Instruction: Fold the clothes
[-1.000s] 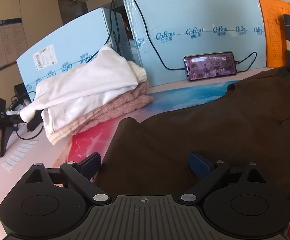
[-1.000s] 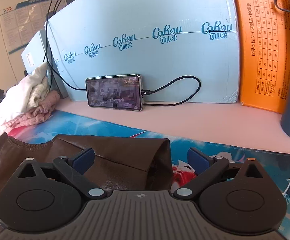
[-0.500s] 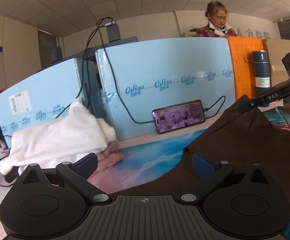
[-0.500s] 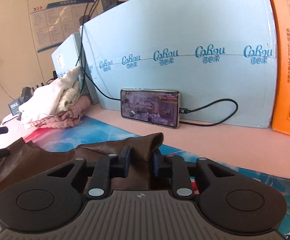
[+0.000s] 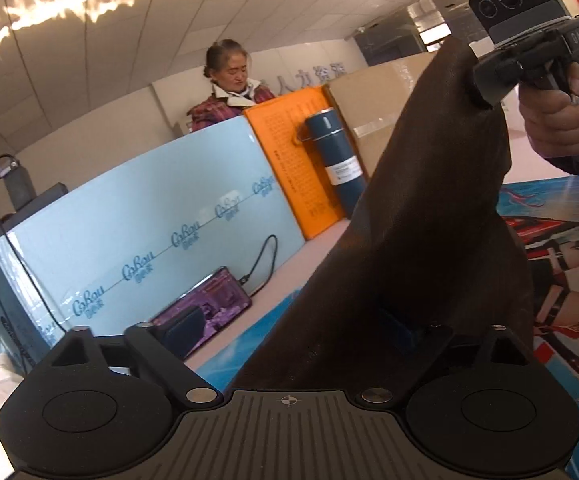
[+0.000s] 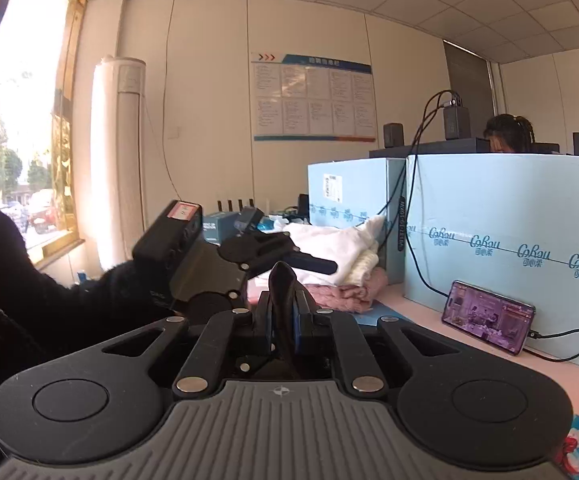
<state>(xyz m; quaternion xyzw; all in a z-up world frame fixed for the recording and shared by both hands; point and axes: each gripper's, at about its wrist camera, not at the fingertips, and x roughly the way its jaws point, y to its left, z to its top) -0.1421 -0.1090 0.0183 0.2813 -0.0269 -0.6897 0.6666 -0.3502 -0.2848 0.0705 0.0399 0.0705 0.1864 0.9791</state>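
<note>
Right gripper (image 6: 283, 320): blue pads (image 6: 300, 316) pressed together on a fold of the brown garment (image 6: 282, 284), a tongue of which stands upright between and above the fingertips. Left gripper (image 5: 285, 330): fingers spread wide, left pad (image 5: 181, 330) bare, right pad (image 5: 399, 330) largely covered by the brown garment (image 5: 409, 240), which drapes over that finger and across part of the gap without being pinched. From the left fingers the cloth rises up and to the right as a taut sheet, ending at the right gripper (image 5: 485, 84), held in a hand (image 5: 557, 120) well above the surface. Beyond the left fingers a phone (image 5: 209, 312) leans against a pale blue box (image 5: 149, 232); farther right stand an orange box (image 5: 293, 152) and a dark blue flask (image 5: 335, 164). Beyond the right fingers, a stack of folded white and pink clothes (image 6: 341, 264) sits to the left of the same phone (image 6: 487, 318). A printed mat (image 5: 549, 256) covers the table right of the cloth.
</note>
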